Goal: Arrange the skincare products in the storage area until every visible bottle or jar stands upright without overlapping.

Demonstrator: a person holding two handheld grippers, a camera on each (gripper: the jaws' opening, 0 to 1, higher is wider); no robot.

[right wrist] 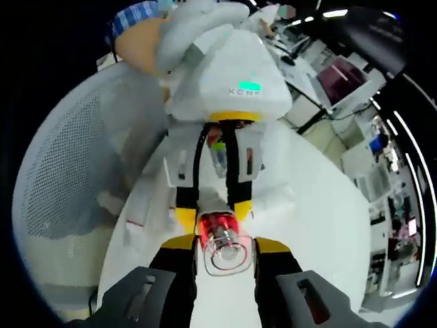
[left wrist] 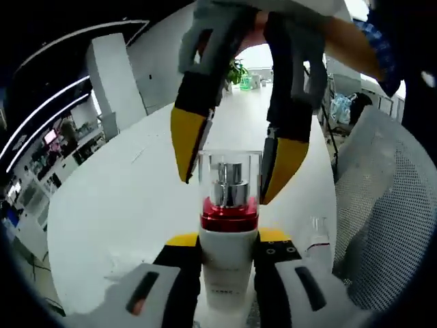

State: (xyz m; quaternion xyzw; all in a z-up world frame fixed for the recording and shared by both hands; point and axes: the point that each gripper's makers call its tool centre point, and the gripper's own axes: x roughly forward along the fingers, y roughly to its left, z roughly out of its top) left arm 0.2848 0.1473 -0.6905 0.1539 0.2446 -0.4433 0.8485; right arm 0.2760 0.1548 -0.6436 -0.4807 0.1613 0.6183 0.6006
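A white pump bottle (left wrist: 227,263) with a red collar, a silver pump and a clear cap (left wrist: 229,174) stands between my left gripper's (left wrist: 227,240) jaws, which are shut on its body. My right gripper (left wrist: 231,184) reaches in from the top of the left gripper view, and its yellow fingertips (left wrist: 188,140) press against both sides of the clear cap. In the right gripper view the same cap (right wrist: 227,254) lies end-on between my right gripper's (right wrist: 227,244) yellow-tipped jaws. Facing it, the left gripper (right wrist: 213,213) holds the bottle's body behind the red collar (right wrist: 217,222).
The round white table (left wrist: 123,205) lies beneath. A white mesh chair back (left wrist: 386,212) stands close on one side. A small clear vial with a red band (left wrist: 318,236) and pale tubes (right wrist: 273,199) lie on the table near the bottle. Office desks fill the background.
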